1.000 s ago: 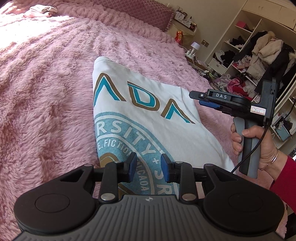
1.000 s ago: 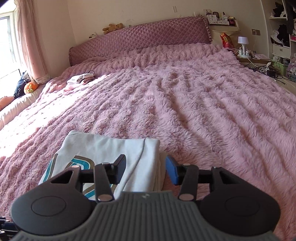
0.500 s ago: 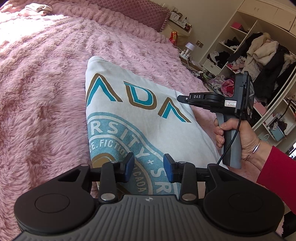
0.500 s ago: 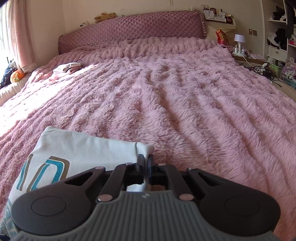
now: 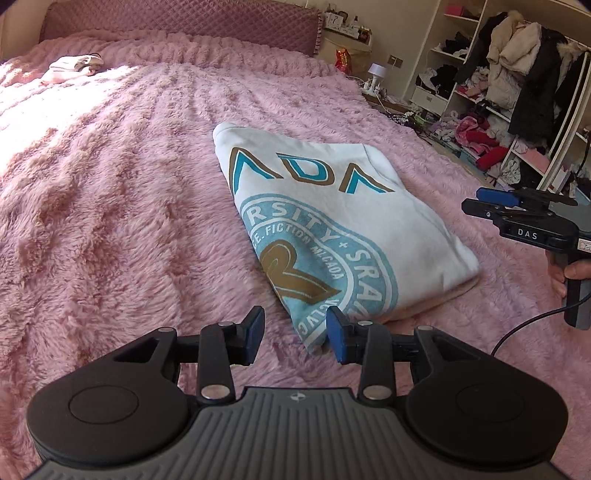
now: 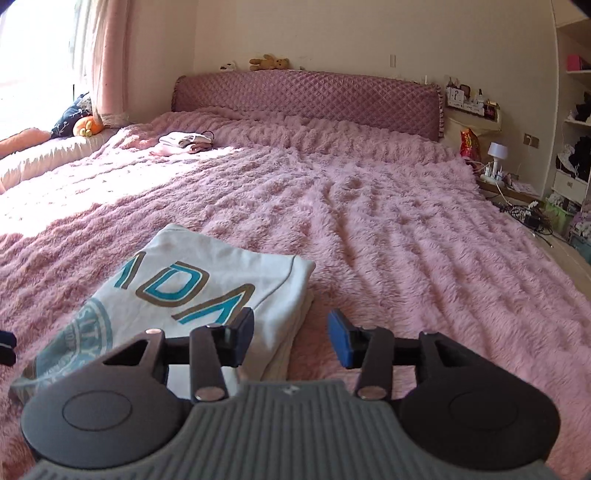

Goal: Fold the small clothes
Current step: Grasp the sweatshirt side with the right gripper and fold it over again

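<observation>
My left wrist camera sits low over the pink bedspread (image 5: 110, 192), looking diagonally toward the headboard (image 5: 184, 22) and the wardrobe shelves (image 5: 498, 92). My right wrist camera faces straight up the bed to the headboard, slightly higher. Both look down along their own fingers, and both share the folded white shirt (image 5: 332, 206) close ahead.

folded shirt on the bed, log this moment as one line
folded shirt: flat on pink blanket | left gripper: open, empty | right gripper: opening, empty

Right gripper (image 6: 291, 338) jaws opening, empty, above folded shirt (image 6: 192, 291) edge.
</observation>
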A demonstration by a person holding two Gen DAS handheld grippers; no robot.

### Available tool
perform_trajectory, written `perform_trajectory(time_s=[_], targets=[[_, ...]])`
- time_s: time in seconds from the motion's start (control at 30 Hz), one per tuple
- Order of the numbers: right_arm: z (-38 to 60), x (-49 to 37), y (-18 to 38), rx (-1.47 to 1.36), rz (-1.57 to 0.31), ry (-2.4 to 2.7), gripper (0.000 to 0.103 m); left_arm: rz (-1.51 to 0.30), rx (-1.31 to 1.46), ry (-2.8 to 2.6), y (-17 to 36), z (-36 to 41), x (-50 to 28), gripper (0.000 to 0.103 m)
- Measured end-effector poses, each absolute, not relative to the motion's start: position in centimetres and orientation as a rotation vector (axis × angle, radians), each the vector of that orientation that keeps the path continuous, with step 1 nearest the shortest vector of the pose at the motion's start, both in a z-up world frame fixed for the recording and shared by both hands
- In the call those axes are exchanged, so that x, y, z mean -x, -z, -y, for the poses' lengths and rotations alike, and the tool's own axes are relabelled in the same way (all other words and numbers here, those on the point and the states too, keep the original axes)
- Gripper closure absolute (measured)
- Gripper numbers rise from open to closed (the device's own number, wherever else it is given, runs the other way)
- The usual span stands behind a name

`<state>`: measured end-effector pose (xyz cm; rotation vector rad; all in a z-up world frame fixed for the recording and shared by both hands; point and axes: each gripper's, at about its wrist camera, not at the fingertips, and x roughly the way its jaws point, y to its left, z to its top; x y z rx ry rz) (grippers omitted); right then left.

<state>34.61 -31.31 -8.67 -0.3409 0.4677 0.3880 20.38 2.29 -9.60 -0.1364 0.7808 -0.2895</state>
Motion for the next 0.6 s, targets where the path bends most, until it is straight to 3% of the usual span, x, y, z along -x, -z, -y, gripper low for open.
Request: perform_trajectory(time_s=[0.2, 0.4, 0.6], targets=[[30.7, -27.8, 11.9, 0.577, -0.48, -0.428, 0.069, -0.809, 0.115, 0.28, 10.5, -0.8, -20.3, 0.061], [30.3, -27.4, 13.2, 0.623, -0.466, -0.42, 0.069, -0.802, 0.094, 0.268, 10.4, -0.2, -20.7, 0.083], [28.9, -27.3, 14.3, 0.725, -0.467, -0.468, 0.069, -0.821, 0.085, 0.266, 10.7, -0.1, -20.9, 0.087]])
